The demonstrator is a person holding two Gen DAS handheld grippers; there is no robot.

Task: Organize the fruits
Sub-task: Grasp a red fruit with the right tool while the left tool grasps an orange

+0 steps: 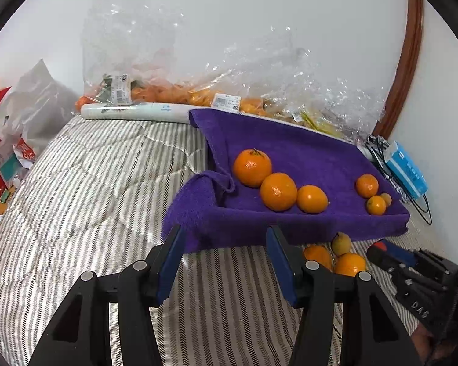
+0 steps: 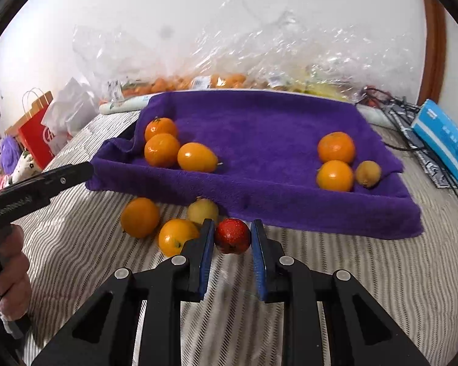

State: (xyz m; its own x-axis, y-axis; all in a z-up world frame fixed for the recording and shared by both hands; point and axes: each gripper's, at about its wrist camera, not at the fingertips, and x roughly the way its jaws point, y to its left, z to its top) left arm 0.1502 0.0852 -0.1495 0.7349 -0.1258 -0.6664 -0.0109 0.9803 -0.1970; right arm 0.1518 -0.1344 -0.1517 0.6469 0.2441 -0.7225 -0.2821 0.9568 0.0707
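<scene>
Three oranges sat in the left corner of the purple towel tray; two oranges and a small yellow-brown fruit sat in its right corner. Left of the tray's front edge, the left gripper hung over the striped quilt, jaws spread wide, holding nothing. Just in front of that edge lay two loose oranges and a pale yellow fruit. Beside these, the right gripper bracketed a red fruit, jaws part-open; contact on either side could not be confirmed.
</scene>
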